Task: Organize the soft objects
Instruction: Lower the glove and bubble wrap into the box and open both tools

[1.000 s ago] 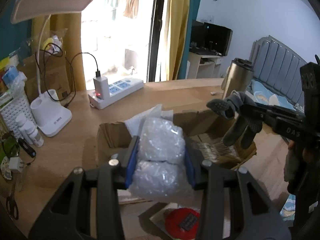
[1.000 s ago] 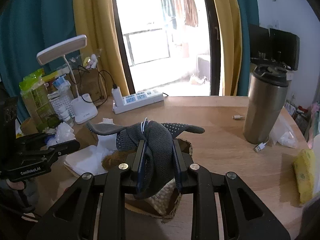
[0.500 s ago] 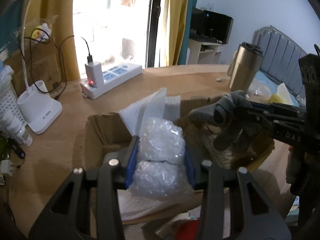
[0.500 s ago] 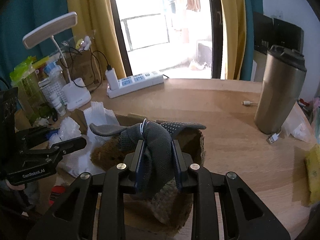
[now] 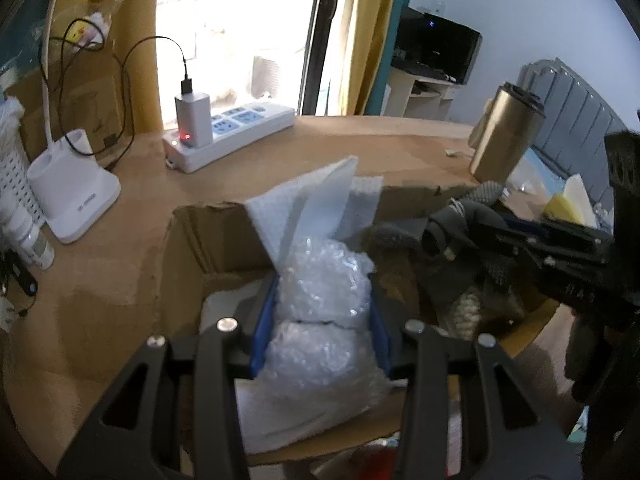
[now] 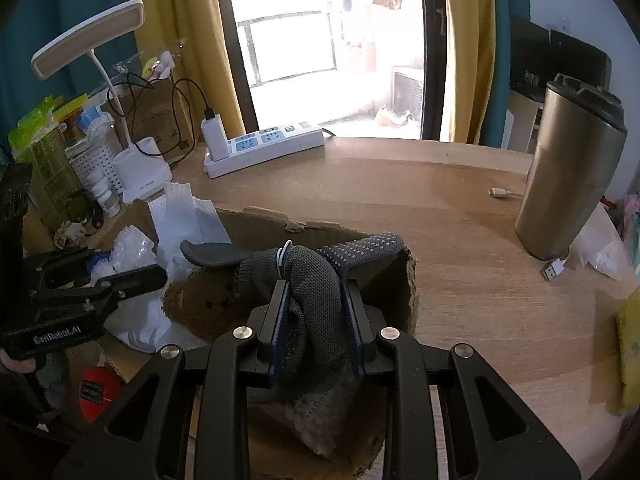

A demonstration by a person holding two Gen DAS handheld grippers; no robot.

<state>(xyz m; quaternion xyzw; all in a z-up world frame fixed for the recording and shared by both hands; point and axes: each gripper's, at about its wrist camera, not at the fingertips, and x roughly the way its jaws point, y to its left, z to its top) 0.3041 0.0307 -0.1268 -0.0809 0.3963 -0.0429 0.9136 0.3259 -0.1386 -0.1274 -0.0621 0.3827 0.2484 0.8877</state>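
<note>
**Both loads dropped to box level, right grip just easing**

I had the left gripper point(image 5: 322, 312) clamped on the bubble wrap point(image 5: 320, 320), pads pressing both sides. Against a second back, the box point(image 5: 192, 248) filled far more of that view, so I had brought the wad down over the open top, left compartment side. White foam sheets point(image 5: 312, 200) stood in the box at 12 o'clock of the wad, touching it.

Right gripper point(image 6: 316, 312) was closed on the grey glove point(image 6: 312, 292); fingers of the glove stuck out at 10 and 2 o'clock past the tips. The jaws had just been opening a hair, glove between them, pads in contact with the fabric as far as I could see. A second back the glove hung above the box rim; now it sat lower, inside the wall line, brown plush point(image 6: 200, 300) at 9 o'clock of it, mesh scrubber below.

My read: both soft things were at the drop point, and release was next. Risk I judged: the glove could snag on the pad edge, and the wrap could spring off the foam and roll out. Tumbler point(image 6: 568, 176) stood at 2 o'clock, well apart. Power strip point(image 6: 264, 144) at 12, clear of it all.
</note>
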